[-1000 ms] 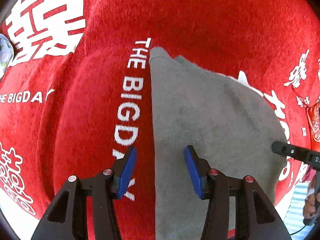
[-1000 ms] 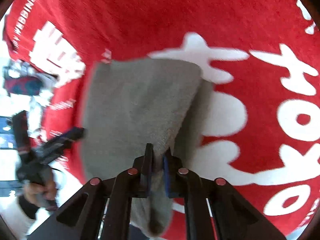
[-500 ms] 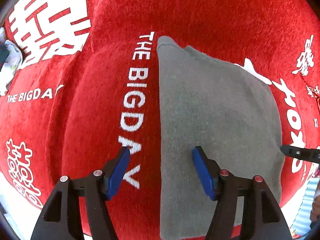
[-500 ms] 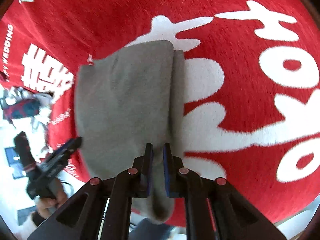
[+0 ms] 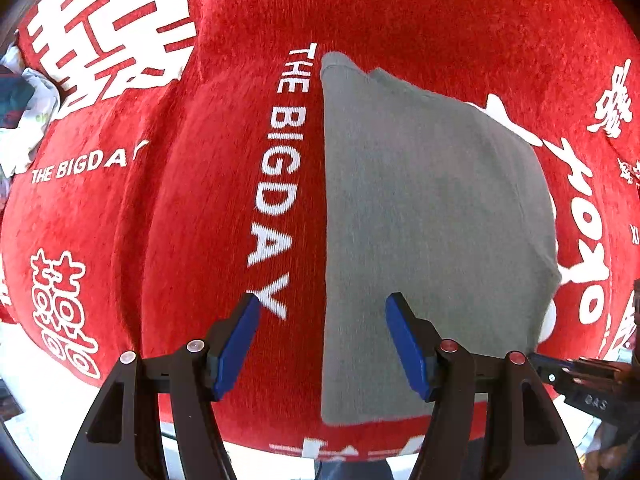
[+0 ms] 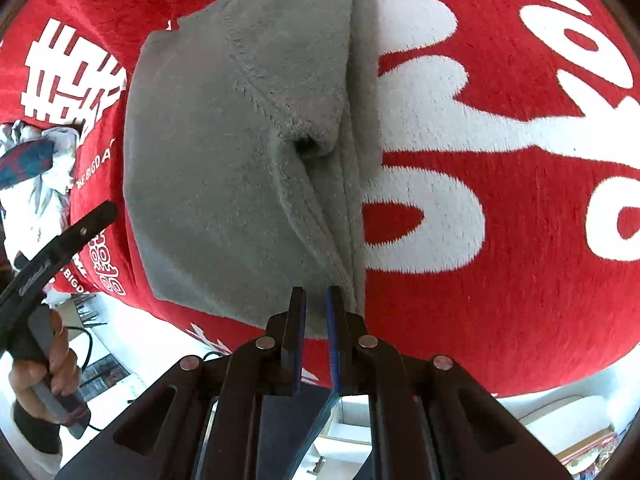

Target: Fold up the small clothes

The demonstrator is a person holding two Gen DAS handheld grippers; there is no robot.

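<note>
A folded grey garment (image 5: 432,216) lies flat on a red cloth (image 5: 400,12) printed with white lettering, its near edge close to the cloth's near edge. The left wrist view shows the garment's smooth top face and straight left edge running beside the words "THE BIG DAY"; only the right wrist view (image 6: 224,152) reveals the stacked layers and a small dark opening along its right-hand fold. That view also takes in a person's hand (image 6: 44,376) gripping the handle of the left gripper (image 5: 322,304), and a heap of other clothes (image 6: 36,160) past the cloth's left edge. The left gripper hangs above the garment's left edge with jaws wide, touching nothing. The right gripper (image 6: 316,300) has its jaws narrowed almost together at the garment's near corner; whether fabric is pinched cannot be told.
</note>
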